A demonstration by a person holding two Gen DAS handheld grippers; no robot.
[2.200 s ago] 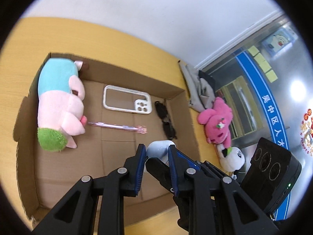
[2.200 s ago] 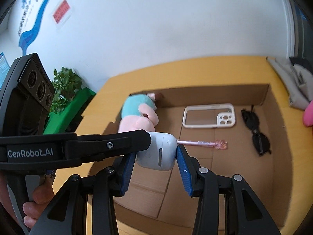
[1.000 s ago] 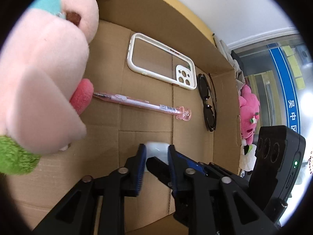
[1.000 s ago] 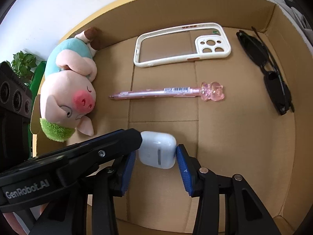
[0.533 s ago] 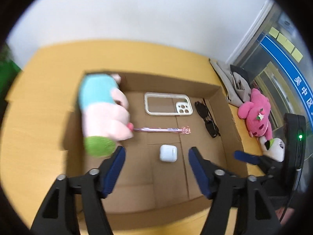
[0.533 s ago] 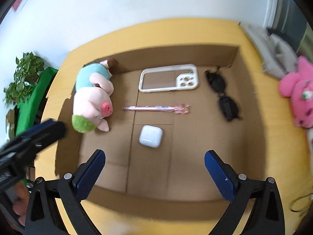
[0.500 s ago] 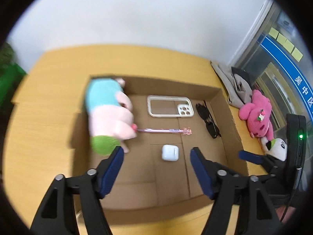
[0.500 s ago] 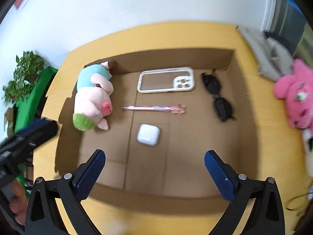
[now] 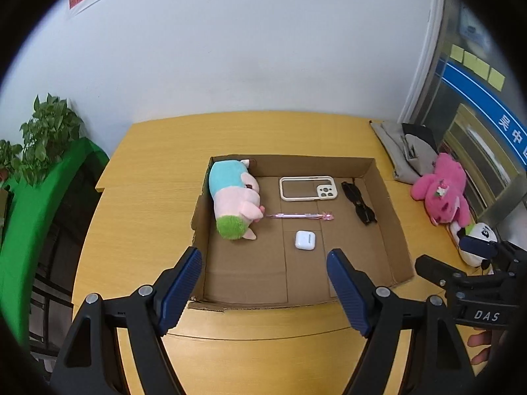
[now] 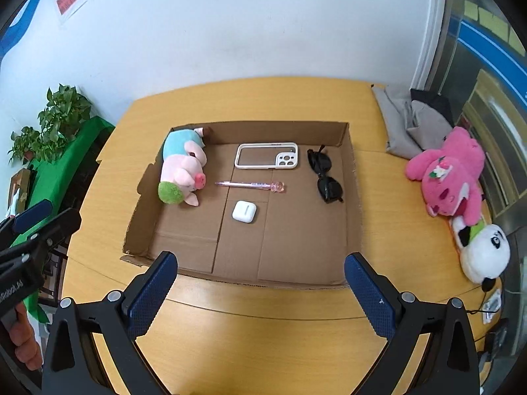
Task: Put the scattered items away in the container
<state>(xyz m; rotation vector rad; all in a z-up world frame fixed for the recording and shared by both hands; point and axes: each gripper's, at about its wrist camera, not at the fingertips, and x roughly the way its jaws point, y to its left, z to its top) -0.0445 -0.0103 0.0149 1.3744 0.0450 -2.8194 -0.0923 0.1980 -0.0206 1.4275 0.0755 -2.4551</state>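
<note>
Earbud case (image 10: 244, 211) now lies free in box (image 10: 354, 197); both tools (image 9: 263, 271) (image 10: 260, 283), earlier pinching it, stand spread, empty.

Both tools (image 9: 263, 273) (image 10: 260, 283) wide apart, empty

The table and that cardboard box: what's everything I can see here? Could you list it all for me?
cardboard box: one, brown, open, on the table
table: one, yellow wood
pig plush: one, pink, blue and green, box's left side
phone case: one, white, box's back
pen: one, pink, box's middle
earbud case: one, white, in front of the pen
sunglasses: one, black, box's right side
pink plush: one, on the table right of the box
panda plush: one, white and black, beside it
grey cloth: one, far right corner
plant: green, left
left gripper: open, empty
right gripper: open, empty
</note>
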